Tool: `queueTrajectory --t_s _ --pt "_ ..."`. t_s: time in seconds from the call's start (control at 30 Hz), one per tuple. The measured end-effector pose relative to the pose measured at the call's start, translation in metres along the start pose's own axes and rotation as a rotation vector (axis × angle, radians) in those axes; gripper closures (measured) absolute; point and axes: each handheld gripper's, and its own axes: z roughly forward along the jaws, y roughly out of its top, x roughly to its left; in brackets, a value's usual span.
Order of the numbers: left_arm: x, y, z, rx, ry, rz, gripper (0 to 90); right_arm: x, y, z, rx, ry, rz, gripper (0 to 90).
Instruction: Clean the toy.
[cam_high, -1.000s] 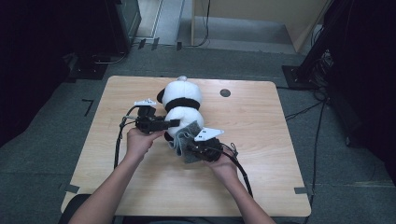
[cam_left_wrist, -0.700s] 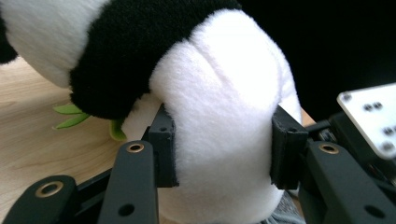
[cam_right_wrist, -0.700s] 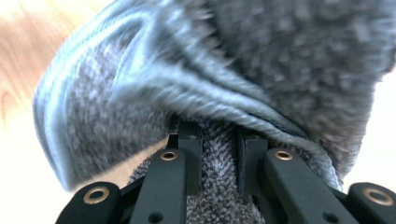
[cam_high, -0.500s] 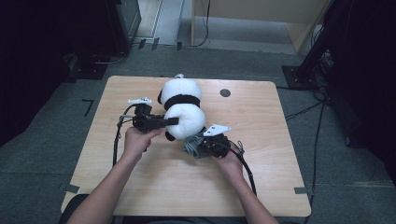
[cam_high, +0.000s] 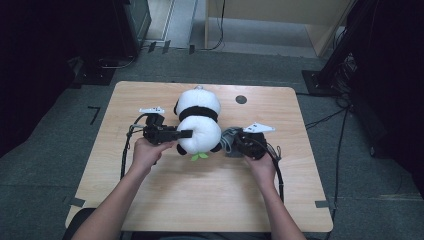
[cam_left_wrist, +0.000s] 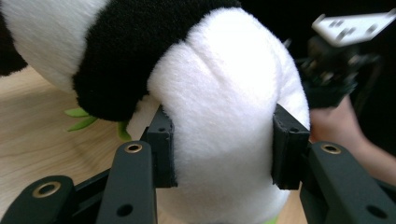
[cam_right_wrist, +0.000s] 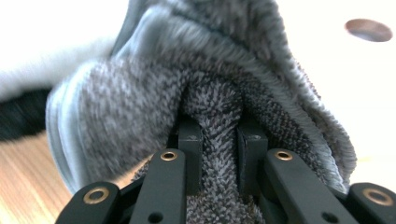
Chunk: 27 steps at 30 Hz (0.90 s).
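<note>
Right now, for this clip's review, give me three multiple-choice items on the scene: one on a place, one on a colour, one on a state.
1. Where does the panda lie?
A. on the floor
B. on the table's far middle
C. at the table's near right corner

2. What colour is the cloth in the right gripper?
A. grey
B. red
C. yellow

3. How does the left gripper stand?
A. open, away from the panda
B. shut on nothing
C. closed on the panda's white body

Answers:
1 B, the high view shows it on the table between the two grippers, toward the far edge.
2 A, the right gripper view shows grey knit fabric pinched between its pads.
3 C, the left gripper view shows both pads pressing into the white plush.
</note>
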Motion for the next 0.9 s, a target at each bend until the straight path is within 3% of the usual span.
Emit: queueTrajectory --t_s 0.17,0.33,0.57,0.9 --pt "-0.002 -0.002 0.007 0.02 0.018 0.014 53.3 -0.005 0.014 -0.023 -0.078 0.005 0.036 76.9" --pt "-0.008 -0.003 0.014 0.012 0.022 0.027 53.2 0.015 0.035 -0.045 -0.162 0.061 0.011 76.9" --pt "-0.013 -0.003 0.014 -0.007 0.042 0.035 53.4 0.061 0.046 -0.038 -0.137 0.145 -0.094 76.9" --pt "-0.007 -0.003 0.009 -0.026 0.061 -0.001 54.0 0.094 0.038 -0.021 -0.106 0.221 -0.178 76.9"
